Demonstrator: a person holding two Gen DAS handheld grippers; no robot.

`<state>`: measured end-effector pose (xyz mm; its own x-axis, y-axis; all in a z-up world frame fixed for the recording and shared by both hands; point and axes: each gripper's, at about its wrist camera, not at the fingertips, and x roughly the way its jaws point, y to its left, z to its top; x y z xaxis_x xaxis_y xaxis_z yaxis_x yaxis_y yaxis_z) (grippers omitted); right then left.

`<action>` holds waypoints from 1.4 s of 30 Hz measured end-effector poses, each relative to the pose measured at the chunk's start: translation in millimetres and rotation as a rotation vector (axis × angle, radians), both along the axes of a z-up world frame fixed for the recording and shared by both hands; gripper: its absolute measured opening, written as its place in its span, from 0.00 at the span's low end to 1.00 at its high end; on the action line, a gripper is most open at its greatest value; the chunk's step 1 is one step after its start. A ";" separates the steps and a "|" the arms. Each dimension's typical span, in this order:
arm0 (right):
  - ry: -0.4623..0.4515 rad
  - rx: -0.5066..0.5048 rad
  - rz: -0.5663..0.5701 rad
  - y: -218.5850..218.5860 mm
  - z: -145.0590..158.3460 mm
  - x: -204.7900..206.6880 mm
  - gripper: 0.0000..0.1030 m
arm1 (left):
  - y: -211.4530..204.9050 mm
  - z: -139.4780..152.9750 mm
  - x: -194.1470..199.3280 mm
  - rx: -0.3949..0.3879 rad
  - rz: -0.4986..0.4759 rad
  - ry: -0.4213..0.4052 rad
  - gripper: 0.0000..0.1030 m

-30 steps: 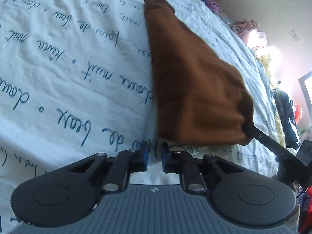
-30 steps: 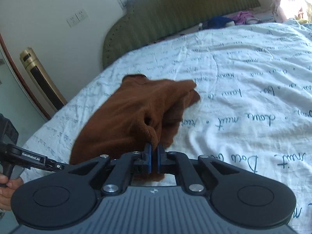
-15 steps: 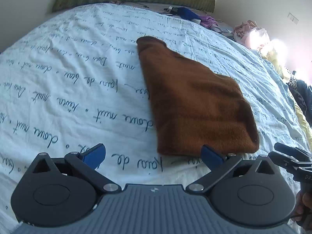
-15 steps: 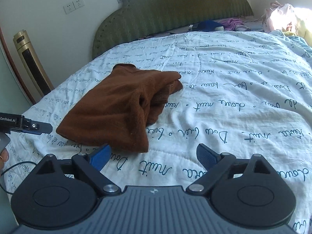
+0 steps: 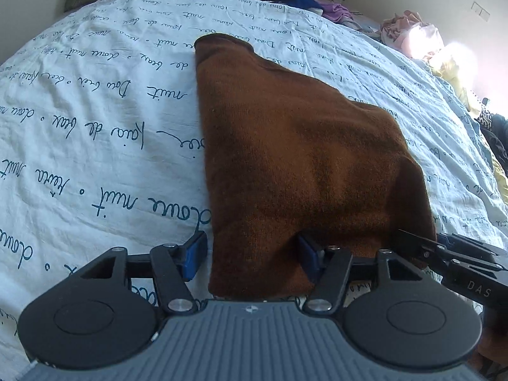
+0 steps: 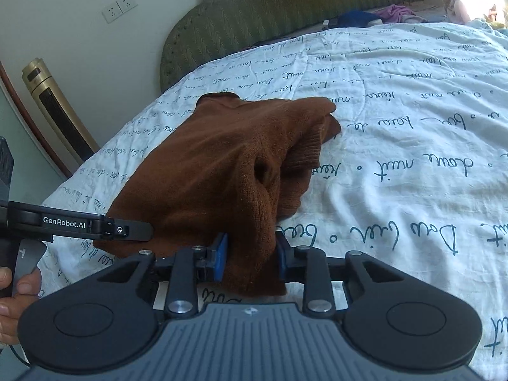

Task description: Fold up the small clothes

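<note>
The brown garment (image 5: 301, 158) lay part-folded on the printed bedsheet (image 5: 95, 127), its long axis running away from both tools toward the green headboard (image 6: 285, 9), narrow end pointing that way and broad end nearest the person. Each tool stood at one near corner, so neither hand was noticeably closer. The left gripper (image 5: 250, 258) straddled the near-left corner; its jaws were closing, with cloth between them and a gap visible at the left pad, so no grip yet. The right gripper (image 6: 250, 255) was closing on a bunched fold at the near-right corner, pads at or very near the cloth; contact appeared made. Next fold likely carries the near edge toward the headboard.
</note>
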<state>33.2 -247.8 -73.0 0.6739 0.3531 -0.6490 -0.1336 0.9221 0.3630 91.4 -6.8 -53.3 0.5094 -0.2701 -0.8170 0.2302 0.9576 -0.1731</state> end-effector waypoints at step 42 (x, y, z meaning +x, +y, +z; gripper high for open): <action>-0.008 -0.369 -0.072 69.5 -16.8 -29.0 1.00 | 4.7 -26.4 -69.2 0.187 0.082 -0.194 1.00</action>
<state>4.2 -178.3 -89.8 0.6943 0.0480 -0.7181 -0.0652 0.9979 0.0037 22.2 -2.1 -79.8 0.6752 -0.0751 -0.7338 0.1624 0.9855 0.0486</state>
